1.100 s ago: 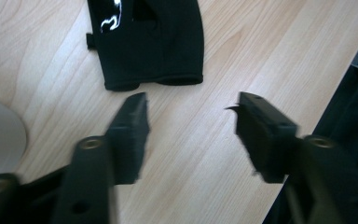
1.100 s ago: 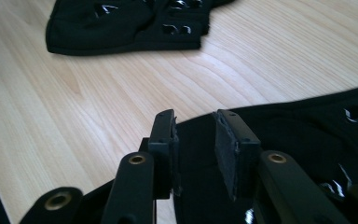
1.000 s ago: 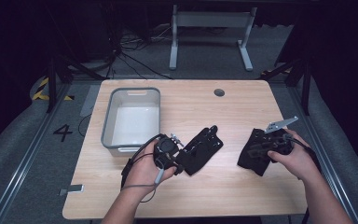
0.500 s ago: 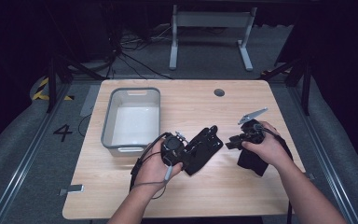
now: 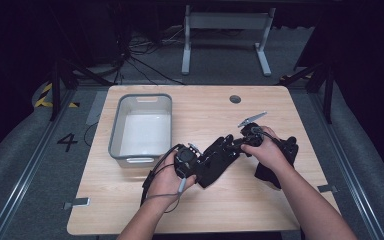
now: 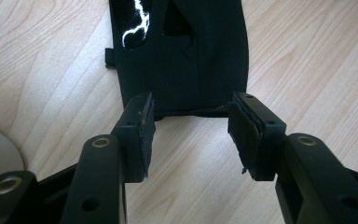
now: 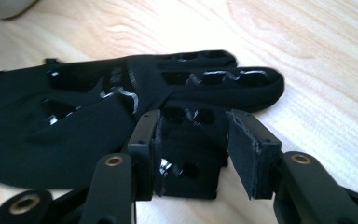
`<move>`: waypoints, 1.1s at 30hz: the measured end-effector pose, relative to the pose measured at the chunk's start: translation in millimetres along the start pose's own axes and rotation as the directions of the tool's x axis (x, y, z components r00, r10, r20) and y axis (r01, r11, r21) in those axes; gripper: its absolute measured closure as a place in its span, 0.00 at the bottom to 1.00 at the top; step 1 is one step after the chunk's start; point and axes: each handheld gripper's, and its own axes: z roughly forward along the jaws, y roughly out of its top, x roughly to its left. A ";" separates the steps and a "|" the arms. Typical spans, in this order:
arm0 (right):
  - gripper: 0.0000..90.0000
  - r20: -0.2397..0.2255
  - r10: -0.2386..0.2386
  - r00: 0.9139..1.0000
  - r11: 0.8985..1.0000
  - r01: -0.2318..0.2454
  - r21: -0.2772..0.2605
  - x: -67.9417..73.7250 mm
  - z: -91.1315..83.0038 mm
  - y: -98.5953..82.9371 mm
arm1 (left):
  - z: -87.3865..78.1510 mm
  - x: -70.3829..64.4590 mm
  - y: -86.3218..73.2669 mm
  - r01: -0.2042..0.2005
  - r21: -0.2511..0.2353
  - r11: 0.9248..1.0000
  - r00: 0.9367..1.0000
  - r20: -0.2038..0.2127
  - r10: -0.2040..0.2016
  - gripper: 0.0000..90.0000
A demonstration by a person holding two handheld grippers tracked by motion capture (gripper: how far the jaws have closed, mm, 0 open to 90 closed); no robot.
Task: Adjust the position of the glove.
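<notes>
Together, two open tools, left (image 6: 191, 135) and right (image 7: 193, 151), meet one soft black glove (image 5: 219, 159) beside one grey plastic bin (image 5: 141, 127) on the wooden bench (image 5: 205, 110); a second glove (image 5: 280, 162) lies right.

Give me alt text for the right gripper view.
A black glove lies flat on a light wooden table, with the open right hand-held gripper straddling one of its fingers. Glossy wavy grip lines run across the glove.
</notes>
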 end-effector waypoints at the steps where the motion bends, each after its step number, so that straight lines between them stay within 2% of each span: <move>1: 0.60 0.008 0.003 1.000 1.000 -0.003 0.000 -0.6 2.3 0.5 | 0.3 0.1 -0.3 0.006 -0.001 1.000 1.000 0.000 -0.006 0.57; 2: 0.59 0.029 0.007 1.000 1.000 -0.007 -0.001 -1.6 7.0 1.0 | 0.8 0.5 -0.5 0.006 0.001 1.000 1.000 -0.005 -0.006 0.57; 4: 0.59 0.036 0.006 0.999 1.000 -0.006 -0.001 -1.8 9.1 1.1 | 1.2 0.6 -0.6 0.006 0.001 1.000 1.000 -0.004 -0.006 0.57; 15: 0.56 0.051 0.017 0.999 1.000 -0.017 0.004 -3.9 18.3 1.9 | 8.9 2.2 2.8 0.026 -0.028 0.999 1.000 -0.015 -0.027 0.53; 22: 0.57 0.041 0.014 0.999 1.000 -0.014 0.007 -5.4 21.7 1.7 | 21.3 -0.9 4.7 0.006 0.002 1.000 1.000 -0.028 -0.006 0.53; 24: 0.60 0.036 0.009 0.999 1.000 -0.009 0.006 -5.7 21.8 1.7 | 24.2 -1.9 5.1 0.004 0.011 1.000 1.000 -0.027 -0.004 0.53; 25: 0.66 0.028 0.006 1.000 1.000 -0.006 0.009 -5.4 21.7 1.8 | 24.2 -1.9 5.1 0.004 0.011 1.000 1.000 -0.027 -0.004 0.53; 26: 0.66 0.028 0.006 1.000 1.000 -0.006 0.009 -5.4 21.7 1.8 | 24.7 -2.2 5.2 0.004 0.011 1.000 1.000 -0.030 -0.004 0.53; 27: 0.69 0.011 0.014 1.000 1.000 -0.014 0.012 -4.9 21.8 1.9 | 25.1 -2.3 5.4 0.004 0.010 1.000 0.999 -0.032 -0.004 0.52; 32: 0.83 0.028 -0.002 1.000 0.999 0.001 0.042 -2.9 20.9 3.8 | 27.3 -4.1 6.0 0.002 0.017 1.000 0.999 -0.035 -0.001 0.51; 33: 0.83 0.028 -0.002 1.000 0.999 0.001 0.042 -2.9 20.9 3.8 | 28.2 -4.7 6.0 0.004 0.021 1.000 1.000 -0.030 -0.004 0.51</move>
